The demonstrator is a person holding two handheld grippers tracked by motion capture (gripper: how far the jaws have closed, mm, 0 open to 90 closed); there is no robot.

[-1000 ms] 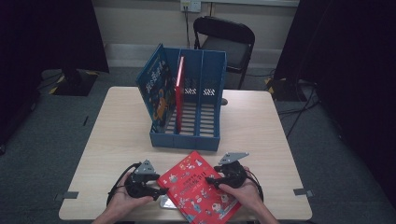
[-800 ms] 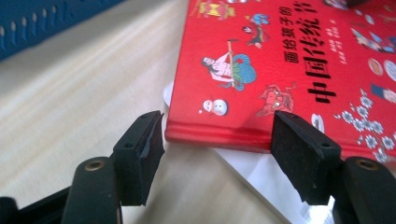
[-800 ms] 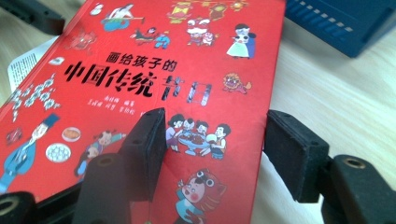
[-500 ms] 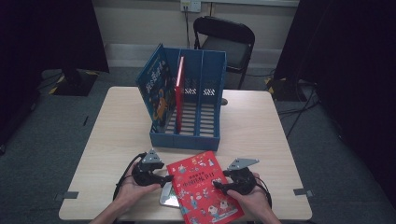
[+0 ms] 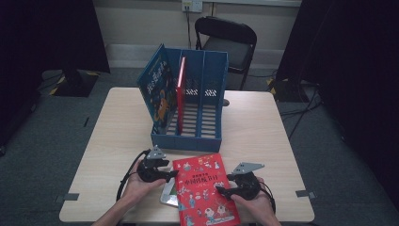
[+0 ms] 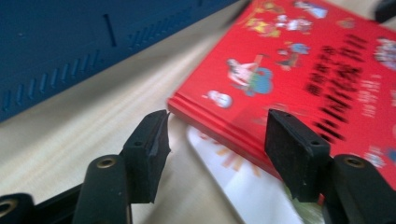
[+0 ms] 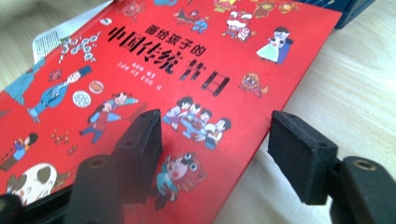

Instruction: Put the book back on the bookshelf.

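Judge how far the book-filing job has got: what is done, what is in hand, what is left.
Done: two books stand in the blue file rack, a blue book and a thin red one. In hand: the left tongs and right tongs, both open, flank the red picture book on the table. Left: filing it and the white book beneath.

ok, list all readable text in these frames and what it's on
"画给孩子的" over "中国传统节日": red book cover, right gripper view.
Small author line beneath it: too small to read.
Blue book in the blue rack: yellow title, too small.
White book under the red book: orange print, blurred.
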